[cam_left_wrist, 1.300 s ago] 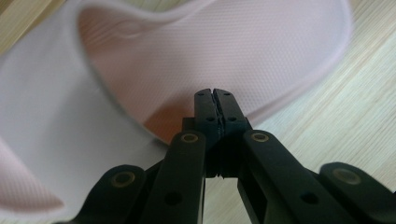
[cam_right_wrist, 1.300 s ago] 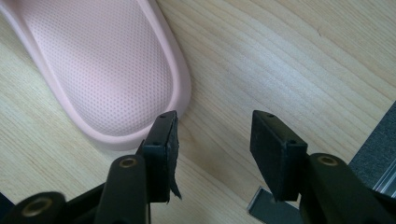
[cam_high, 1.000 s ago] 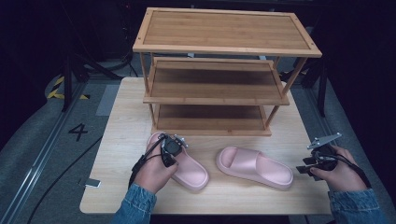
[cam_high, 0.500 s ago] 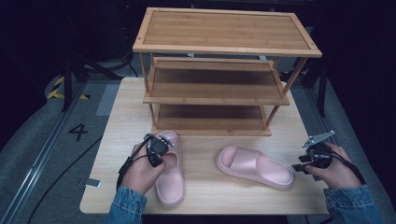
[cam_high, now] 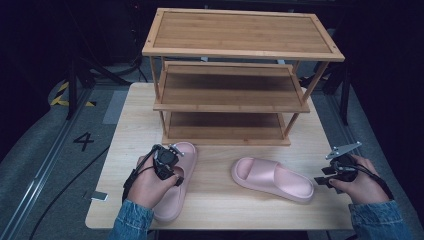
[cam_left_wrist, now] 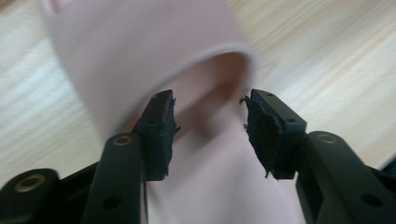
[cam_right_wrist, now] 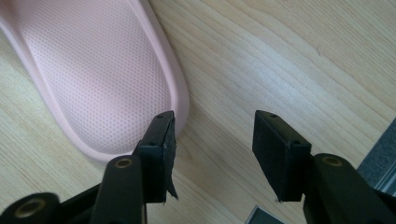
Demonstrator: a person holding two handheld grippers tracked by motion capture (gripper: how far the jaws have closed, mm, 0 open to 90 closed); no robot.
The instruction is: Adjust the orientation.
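Two pink slide slippers lie on the wooden table (cam_high: pixel 220 210) in front of a three-tier bamboo rack (cam_high: pixel 235 95). The left slipper (cam_high: pixel 186 152) points its toe at the rack. My left gripper (cam_high: pixel 172 167) hovers over its strap. In the left gripper view the jaws (cam_left_wrist: pixel 210 126) have just been opening and stand apart over the strap's mouth (cam_left_wrist: pixel 154 51), pads off it. The right slipper (cam_high: pixel 272 177) lies slantwise. My right gripper (cam_high: pixel 322 176) sits by its heel, its jaws (cam_right_wrist: pixel 212 140) opening a little wider over bare wood, with the heel (cam_right_wrist: pixel 93 70) just left of them.
A small grey object (cam_high: pixel 99 196) lies at the table's front left edge. Dark floor with cables, stand legs and a painted 4 (cam_high: pixel 83 141) surrounds the table. Bare wood (cam_high: pixel 215 170) separates the two slippers.
The left slipper has swung from a slant to lengthwise, heel toward the front edge, and the left hand has shifted with it. The right hand and right slipper have stayed put.
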